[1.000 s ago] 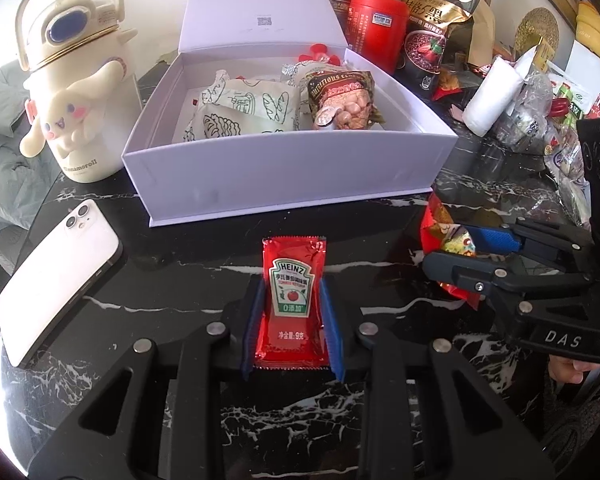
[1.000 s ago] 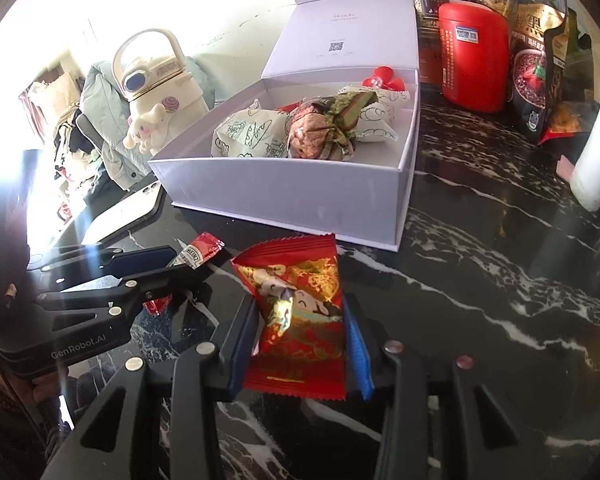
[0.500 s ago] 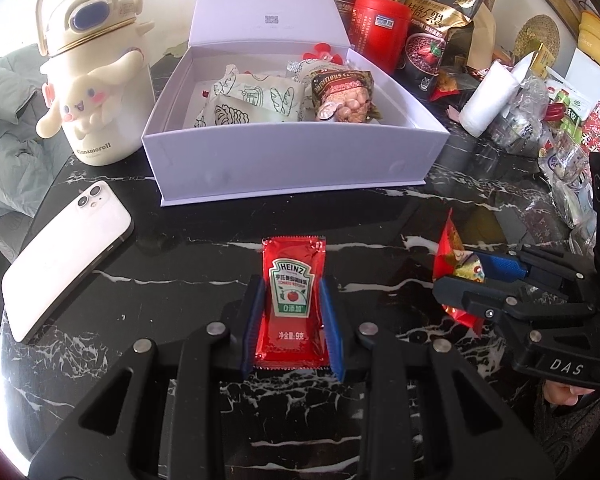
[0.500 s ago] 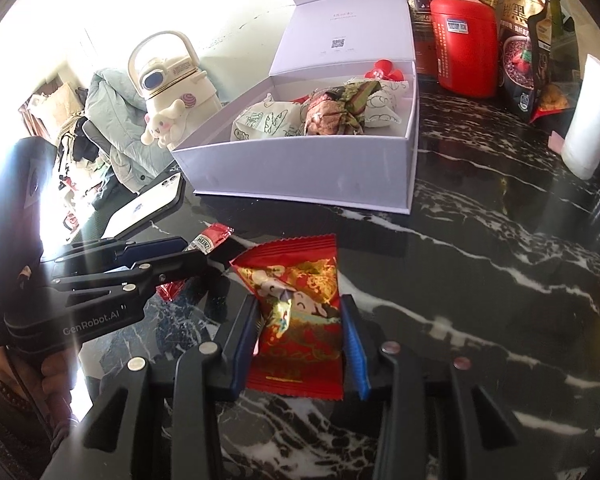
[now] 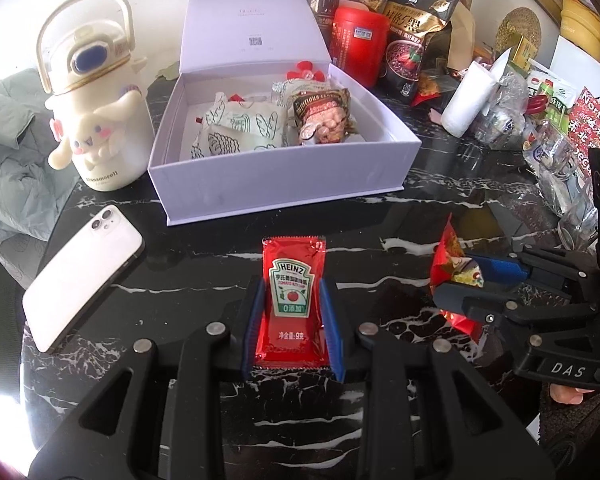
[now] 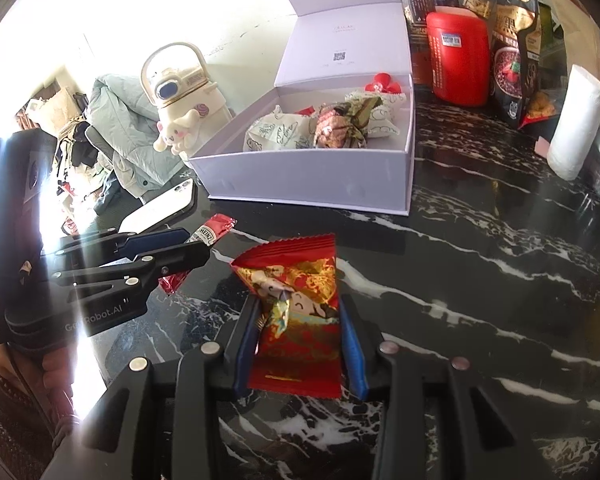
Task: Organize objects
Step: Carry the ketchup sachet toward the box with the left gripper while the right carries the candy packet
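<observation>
Lower centre of the left wrist view: your left gripper [image 5: 293, 298] is clamped on the ketchup sachet [image 5: 293, 296], blue pads pressing its two long edges, label up.
Why that hold: pinching the edges keeps the thin sachet flat and easy to lay down; its top sticks out past the fingertips toward the box.
Lower centre of the right wrist view: your right gripper [image 6: 298, 322] is closed around the red snack packet [image 6: 296, 320], which crumples a little near its left edge under the squeeze.
Both loads: whether they are lifted or resting on the black marble worktop [image 5: 380, 216] cannot be told from these views.
Target, as I judge it: the open lilac box [image 5: 284, 196], upper centre of both frames, lid propped up behind, already holding pale wrapped buns and a bag of nuts [image 5: 322, 118].
Free room: the near-left part of the box floor looks bare, so that is likely where you can drop either item.
Bystanders: white phone [image 5: 82, 274] at left, cream character bottle [image 5: 96, 120] at upper left just beside the box; steer around them.
Sharing the box: the grippers sit side by side, so let one go in first.
</observation>
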A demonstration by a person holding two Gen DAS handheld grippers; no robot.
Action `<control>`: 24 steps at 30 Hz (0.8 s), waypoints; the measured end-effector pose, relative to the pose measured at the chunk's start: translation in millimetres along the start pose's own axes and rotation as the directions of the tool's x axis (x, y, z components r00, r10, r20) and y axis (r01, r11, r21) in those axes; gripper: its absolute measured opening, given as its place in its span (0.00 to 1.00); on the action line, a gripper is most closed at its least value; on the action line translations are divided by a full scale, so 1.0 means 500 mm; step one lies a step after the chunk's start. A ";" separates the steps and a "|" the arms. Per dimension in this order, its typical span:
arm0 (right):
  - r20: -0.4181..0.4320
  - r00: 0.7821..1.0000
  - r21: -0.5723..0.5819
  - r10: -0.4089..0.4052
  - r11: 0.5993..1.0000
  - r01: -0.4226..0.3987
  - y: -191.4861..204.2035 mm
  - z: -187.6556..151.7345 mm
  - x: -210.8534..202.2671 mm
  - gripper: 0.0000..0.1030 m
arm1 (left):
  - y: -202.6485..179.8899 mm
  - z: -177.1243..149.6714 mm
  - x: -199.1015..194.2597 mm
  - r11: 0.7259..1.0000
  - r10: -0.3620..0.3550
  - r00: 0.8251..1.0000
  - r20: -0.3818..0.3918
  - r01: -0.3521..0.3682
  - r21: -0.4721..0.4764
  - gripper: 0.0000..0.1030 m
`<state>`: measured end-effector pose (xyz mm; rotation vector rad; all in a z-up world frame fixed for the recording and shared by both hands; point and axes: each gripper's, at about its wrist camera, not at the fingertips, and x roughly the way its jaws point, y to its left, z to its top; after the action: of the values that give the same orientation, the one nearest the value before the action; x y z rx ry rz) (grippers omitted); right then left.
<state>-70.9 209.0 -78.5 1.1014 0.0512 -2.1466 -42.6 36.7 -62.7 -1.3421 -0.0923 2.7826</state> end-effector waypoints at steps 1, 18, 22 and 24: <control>0.002 1.000 -0.003 0.005 1.000 -0.005 0.003 0.002 -0.004 0.37 | 0.000 0.001 -0.005 1.000 0.003 1.000 0.004 -0.003 0.000 0.26; 0.075 0.997 -0.053 0.027 0.998 -0.023 0.064 -0.008 -0.087 0.37 | -0.016 -0.003 -0.085 0.999 0.049 0.997 0.063 -0.050 0.015 0.26; 0.081 0.996 -0.061 0.025 0.998 -0.020 0.076 -0.020 -0.100 0.37 | -0.022 -0.014 -0.101 0.998 0.050 0.996 0.075 -0.052 0.021 0.26; 0.083 0.996 -0.064 0.025 0.998 -0.019 0.080 -0.024 -0.105 0.37 | -0.026 -0.016 -0.107 0.998 0.048 0.996 0.078 -0.051 0.027 0.26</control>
<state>-18.0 213.5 -37.3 0.9701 0.0676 -2.1542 -2.8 46.1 -25.2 -1.2467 -0.0225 2.8657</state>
